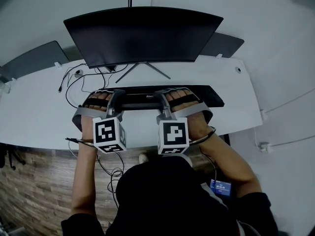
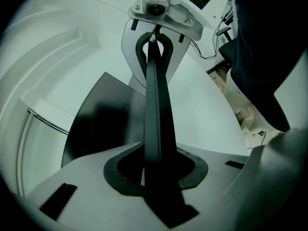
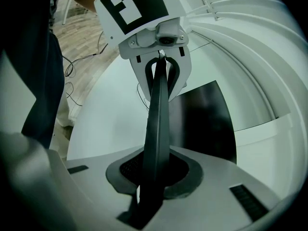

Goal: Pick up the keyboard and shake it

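Left gripper clamped on keyboard, right gripper clamped on it too, keyboard edge-on between each pair of jaws, spanning gripper to gripper, monitor just beyond both

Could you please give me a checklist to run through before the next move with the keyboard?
1. Grip of the right hand-held gripper on the keyboard: ok; its jaws are closed on the near edge.
2. Grip of the left hand-held gripper: cannot tell; the keyboard stands between its jaws, but pad contact is unclear.
3. Keyboard clear of the desk: cannot tell.
4. Room behind the keyboard: not ok; the monitor stand sits close behind it.
5. Keyboard's left end free of the loose cables: not ok; they lie right beside it.
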Action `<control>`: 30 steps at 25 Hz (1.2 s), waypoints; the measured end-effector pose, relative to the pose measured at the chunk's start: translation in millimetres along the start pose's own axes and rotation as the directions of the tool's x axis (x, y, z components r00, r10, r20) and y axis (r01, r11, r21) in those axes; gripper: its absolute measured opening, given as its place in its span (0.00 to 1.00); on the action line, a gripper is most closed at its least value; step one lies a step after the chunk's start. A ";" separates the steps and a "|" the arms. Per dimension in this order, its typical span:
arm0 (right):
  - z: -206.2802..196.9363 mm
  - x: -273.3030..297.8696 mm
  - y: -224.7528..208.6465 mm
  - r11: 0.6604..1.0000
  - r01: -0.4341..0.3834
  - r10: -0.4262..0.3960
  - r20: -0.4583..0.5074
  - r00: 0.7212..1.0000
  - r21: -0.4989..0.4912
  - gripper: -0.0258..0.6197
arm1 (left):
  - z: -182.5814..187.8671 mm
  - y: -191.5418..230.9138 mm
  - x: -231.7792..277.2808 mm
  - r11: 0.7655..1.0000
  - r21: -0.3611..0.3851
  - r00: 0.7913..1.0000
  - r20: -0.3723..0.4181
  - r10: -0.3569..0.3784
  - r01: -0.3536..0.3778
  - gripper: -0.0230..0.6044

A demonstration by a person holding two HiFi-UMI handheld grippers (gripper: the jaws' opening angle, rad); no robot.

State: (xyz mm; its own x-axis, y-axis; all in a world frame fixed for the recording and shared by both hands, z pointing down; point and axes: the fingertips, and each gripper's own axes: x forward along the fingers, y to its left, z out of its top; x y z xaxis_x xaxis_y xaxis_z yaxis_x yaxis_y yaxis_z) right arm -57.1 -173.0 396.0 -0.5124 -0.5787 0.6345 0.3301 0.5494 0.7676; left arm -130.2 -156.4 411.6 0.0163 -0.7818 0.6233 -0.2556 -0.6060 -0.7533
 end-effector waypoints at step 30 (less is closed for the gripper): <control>-24.1 -6.2 -17.9 0.992 0.008 -0.007 -0.008 1.000 0.126 0.16 | 17.4 45.8 -37.7 0.954 -0.072 0.949 0.111 0.296 -0.290 0.42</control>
State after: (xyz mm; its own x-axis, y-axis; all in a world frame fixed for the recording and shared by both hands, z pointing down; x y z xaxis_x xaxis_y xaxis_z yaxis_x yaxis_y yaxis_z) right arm -40.7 -193.8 380.5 -0.5079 -0.5876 0.6298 0.2238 0.6160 0.7552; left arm -125.7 -157.3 349.9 0.0468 -0.9374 0.3450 -0.3181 -0.3414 -0.8845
